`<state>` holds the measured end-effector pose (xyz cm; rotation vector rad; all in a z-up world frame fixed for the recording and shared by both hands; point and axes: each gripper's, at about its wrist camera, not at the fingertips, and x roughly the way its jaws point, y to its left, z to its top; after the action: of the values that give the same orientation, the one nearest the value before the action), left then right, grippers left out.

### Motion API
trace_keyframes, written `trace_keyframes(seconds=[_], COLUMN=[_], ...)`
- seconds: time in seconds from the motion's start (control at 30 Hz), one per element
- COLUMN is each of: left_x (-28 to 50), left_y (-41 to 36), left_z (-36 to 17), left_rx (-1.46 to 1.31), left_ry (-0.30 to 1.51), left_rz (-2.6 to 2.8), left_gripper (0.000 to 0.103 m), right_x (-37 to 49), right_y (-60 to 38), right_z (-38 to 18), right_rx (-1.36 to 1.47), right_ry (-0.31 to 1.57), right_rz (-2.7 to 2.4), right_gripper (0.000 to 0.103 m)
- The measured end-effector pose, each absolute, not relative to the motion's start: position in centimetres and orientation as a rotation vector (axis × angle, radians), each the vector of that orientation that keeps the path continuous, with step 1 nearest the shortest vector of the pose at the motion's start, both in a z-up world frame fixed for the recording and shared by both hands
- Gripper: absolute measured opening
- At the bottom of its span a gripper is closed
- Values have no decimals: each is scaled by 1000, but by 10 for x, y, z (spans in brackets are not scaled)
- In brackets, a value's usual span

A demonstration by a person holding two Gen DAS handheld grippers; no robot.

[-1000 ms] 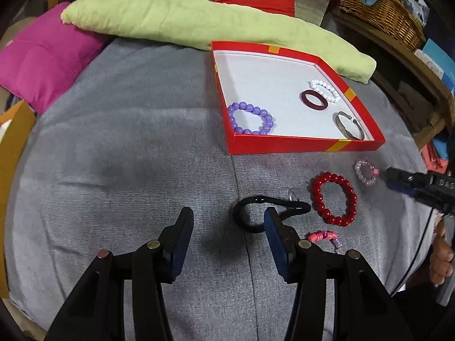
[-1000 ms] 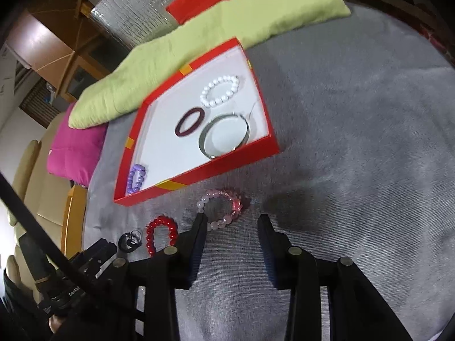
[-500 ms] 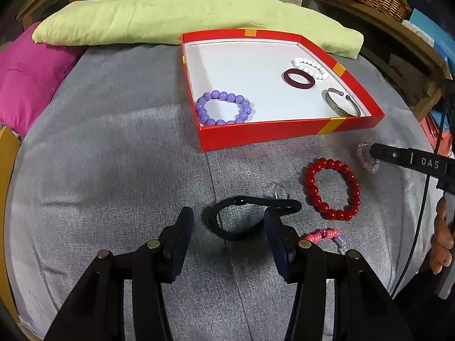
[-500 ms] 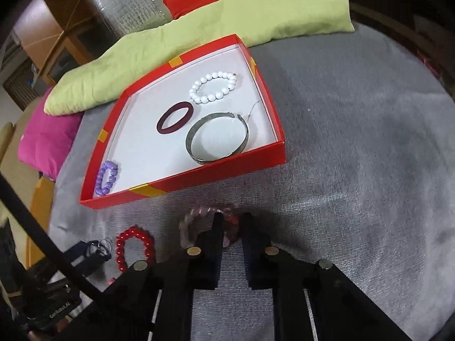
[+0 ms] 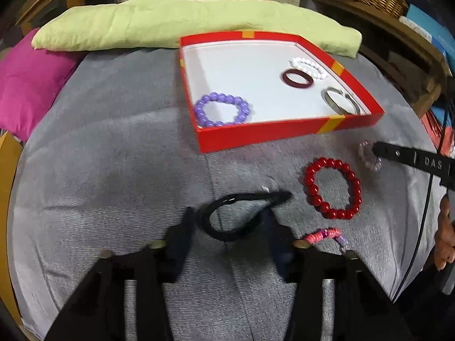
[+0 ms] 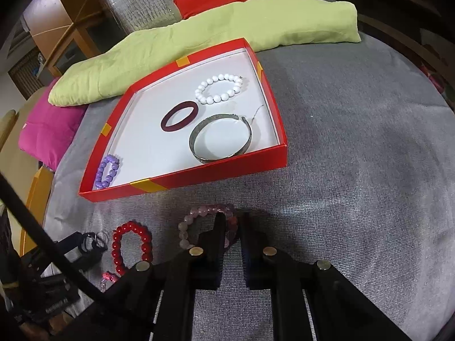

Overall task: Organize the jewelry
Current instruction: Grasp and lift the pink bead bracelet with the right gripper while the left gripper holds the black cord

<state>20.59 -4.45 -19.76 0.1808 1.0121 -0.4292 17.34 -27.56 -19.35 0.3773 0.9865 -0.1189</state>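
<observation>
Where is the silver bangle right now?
In the right wrist view, the silver bangle lies inside the red box, at its near right corner, beside the maroon ring.

— What sits in the box [image 6: 216,172]?
— Four bracelets: one at its near-left corner, three toward its right edge.
— And outside it?
— Four more pieces lie on the cloth [image 6: 355,142] before the box's near edge; pillows [image 6: 227,28] lie behind it.
</observation>
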Motion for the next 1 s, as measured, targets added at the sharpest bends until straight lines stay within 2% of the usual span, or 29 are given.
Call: trace_keyframes(seconds=[0.17,0.2,0.43,1.0], left_x=[207,206,206,191], left_y=[-42,-42,-43,-40], left_z=[-193,-191,-184,-146], left_rx=[148,155,129,70], left_ry=[997,985,955,778], left_rz=[-443,-442,-488,-591], left_gripper=[16,9,6,5], right_x=[169,167,166,153], right_y=[-281,-282,-289,-288], right_z=[-187,-185,-187,-159], right_rx=[405,405,431,522], right_ry=[956,947,958,826], right_rz=[-94,-86,-79,50], right_gripper=[8,8,8,8])
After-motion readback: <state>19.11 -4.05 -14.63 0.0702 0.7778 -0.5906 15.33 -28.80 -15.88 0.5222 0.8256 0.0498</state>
